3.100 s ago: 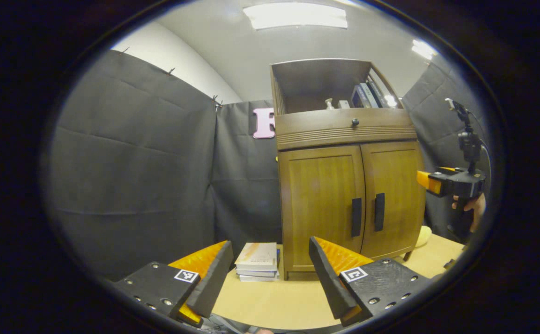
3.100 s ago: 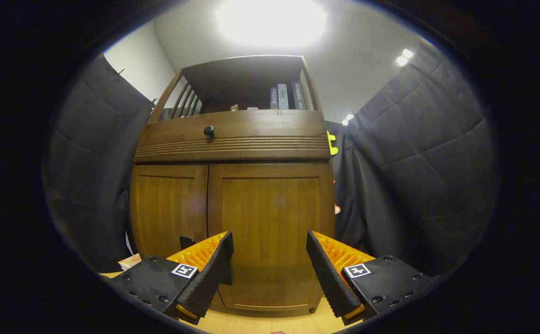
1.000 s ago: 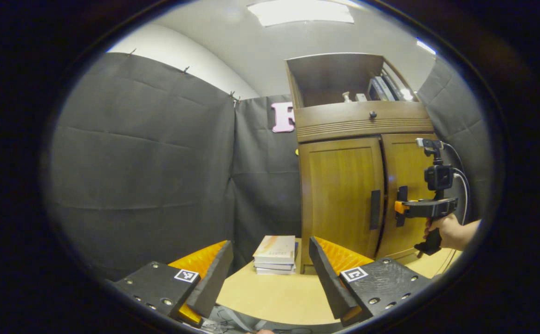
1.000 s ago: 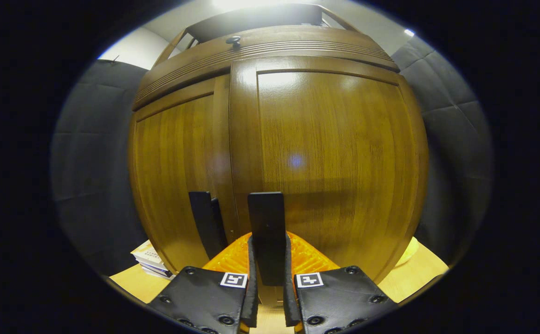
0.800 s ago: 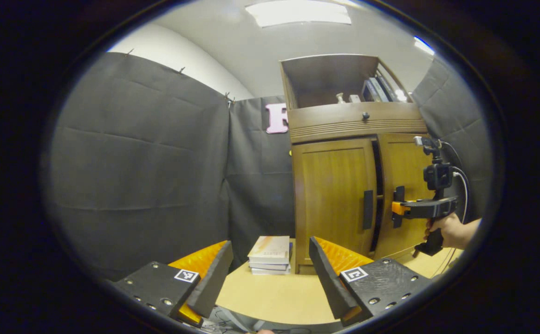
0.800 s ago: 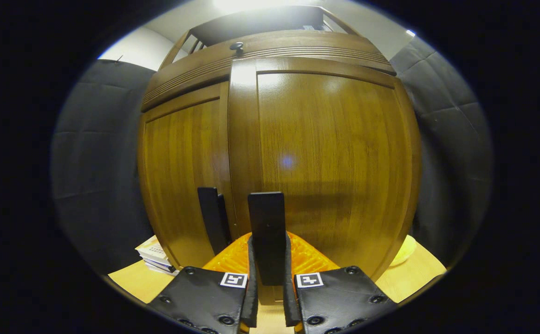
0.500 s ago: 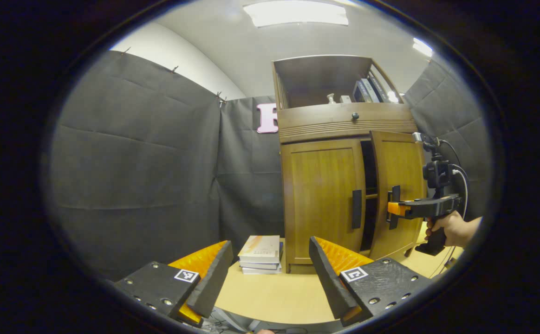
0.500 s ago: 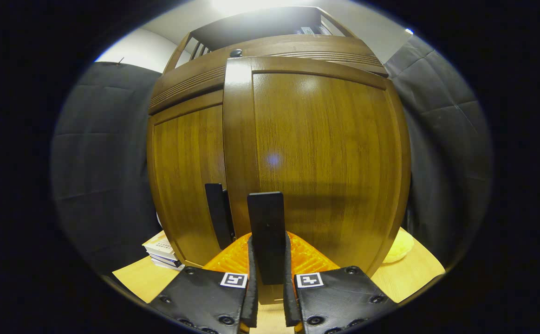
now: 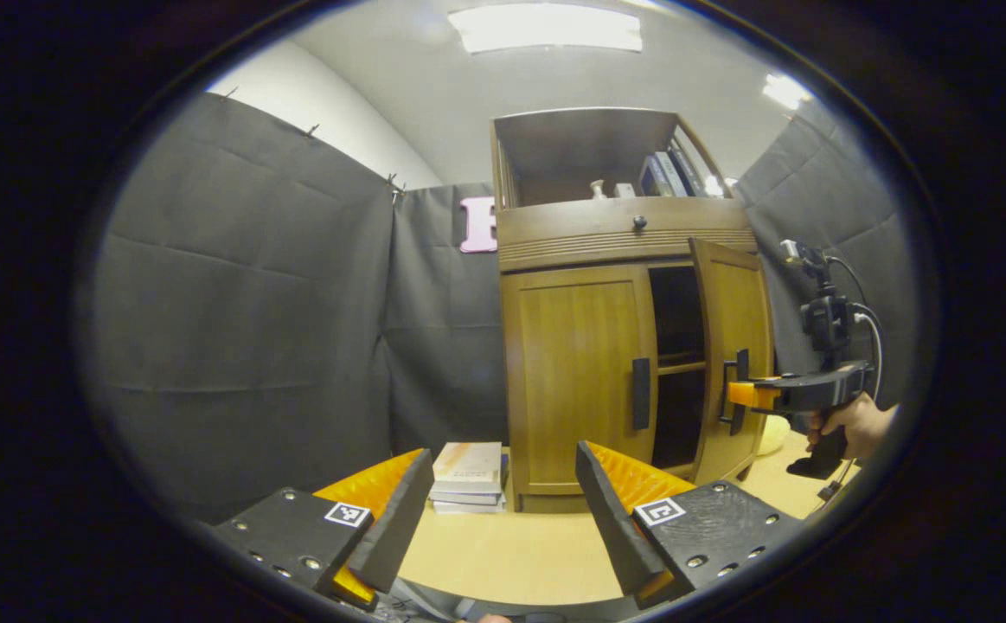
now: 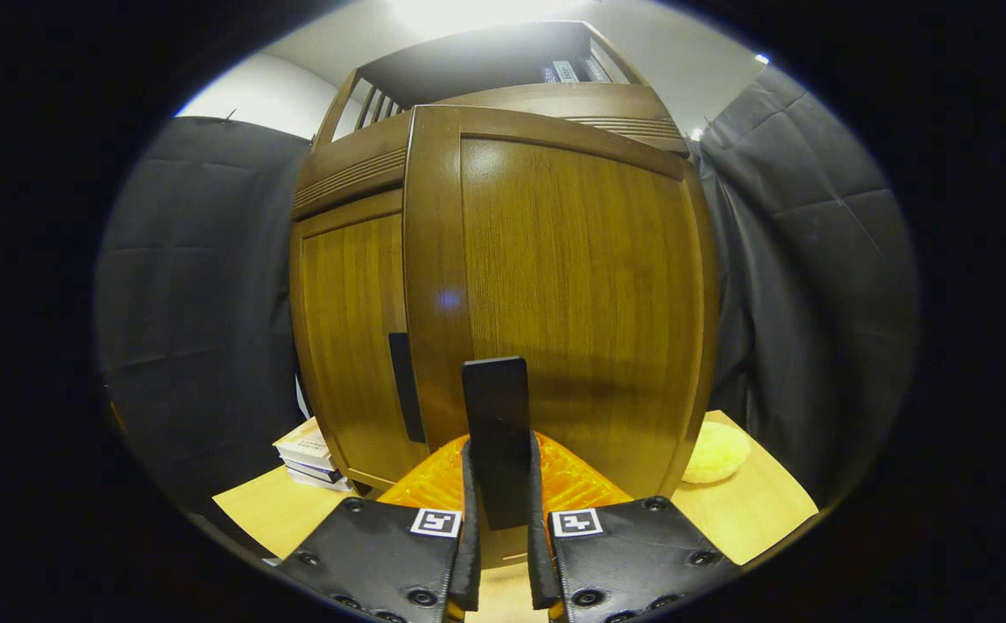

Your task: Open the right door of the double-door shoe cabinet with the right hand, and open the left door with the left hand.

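Standing partly open on the cabinet (image 9: 589, 346), the right door (image 10: 572, 294) is being held by its handle (image 10: 496, 433), both fingers of the right gripper (image 10: 499, 554) pinching it. The left door (image 9: 576, 372) is sitting closed. The left gripper (image 9: 503, 510) is hovering spread above the table (image 9: 503, 554), near stacked books (image 9: 466, 476).

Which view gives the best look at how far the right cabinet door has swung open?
The left gripper view: it shows the right door angled away from the cabinet, with the dark gap and shelves behind. The right gripper view shows that door's front face close up, with the right gripper clamped on its handle.
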### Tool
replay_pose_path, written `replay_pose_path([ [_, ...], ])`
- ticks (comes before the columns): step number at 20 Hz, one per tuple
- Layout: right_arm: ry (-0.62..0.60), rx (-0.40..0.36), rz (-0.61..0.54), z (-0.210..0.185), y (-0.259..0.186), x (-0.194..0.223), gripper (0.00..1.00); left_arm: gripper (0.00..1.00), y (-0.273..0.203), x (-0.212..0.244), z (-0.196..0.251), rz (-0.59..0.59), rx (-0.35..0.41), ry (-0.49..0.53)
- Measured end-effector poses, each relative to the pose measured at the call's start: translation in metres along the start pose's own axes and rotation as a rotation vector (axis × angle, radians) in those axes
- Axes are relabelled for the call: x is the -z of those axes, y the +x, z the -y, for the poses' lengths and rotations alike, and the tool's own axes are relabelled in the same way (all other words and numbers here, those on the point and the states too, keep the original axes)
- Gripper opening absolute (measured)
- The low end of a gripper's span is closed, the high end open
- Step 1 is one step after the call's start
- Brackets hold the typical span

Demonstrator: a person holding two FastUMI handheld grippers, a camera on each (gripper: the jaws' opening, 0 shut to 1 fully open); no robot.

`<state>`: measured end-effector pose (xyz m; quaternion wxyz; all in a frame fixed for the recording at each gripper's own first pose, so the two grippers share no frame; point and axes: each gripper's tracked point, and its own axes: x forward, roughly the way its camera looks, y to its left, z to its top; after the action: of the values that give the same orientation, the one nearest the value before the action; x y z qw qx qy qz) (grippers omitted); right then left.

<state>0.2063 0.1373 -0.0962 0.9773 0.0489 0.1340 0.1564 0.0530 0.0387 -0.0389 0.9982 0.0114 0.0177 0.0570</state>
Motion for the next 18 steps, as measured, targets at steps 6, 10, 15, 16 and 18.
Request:
replay_pose_path([
  [6, 0.000, 0.015, -0.005, 0.018, -0.031, 0.002, 0.21, 0.95, -0.007, -0.004, 0.011, 0.007, 0.052, -0.003],
  [10, -0.008, 0.039, -0.007, 0.035, -0.054, 0.004, 0.21, 0.95, -0.011, -0.006, 0.014, 0.012, 0.085, -0.004],
  [15, -0.003, 0.076, -0.006, 0.062, -0.082, 0.005, 0.18, 0.95, -0.005, -0.008, 0.030, 0.015, 0.134, -0.011],
  [16, -0.009, 0.083, -0.007, 0.067, -0.086, 0.005, 0.15, 0.95, -0.008, -0.007, 0.036, 0.014, 0.146, -0.013],
  [18, -0.017, 0.104, -0.008, 0.078, -0.094, 0.005, 0.15, 0.95, -0.012, -0.007, 0.047, 0.013, 0.167, -0.014],
])
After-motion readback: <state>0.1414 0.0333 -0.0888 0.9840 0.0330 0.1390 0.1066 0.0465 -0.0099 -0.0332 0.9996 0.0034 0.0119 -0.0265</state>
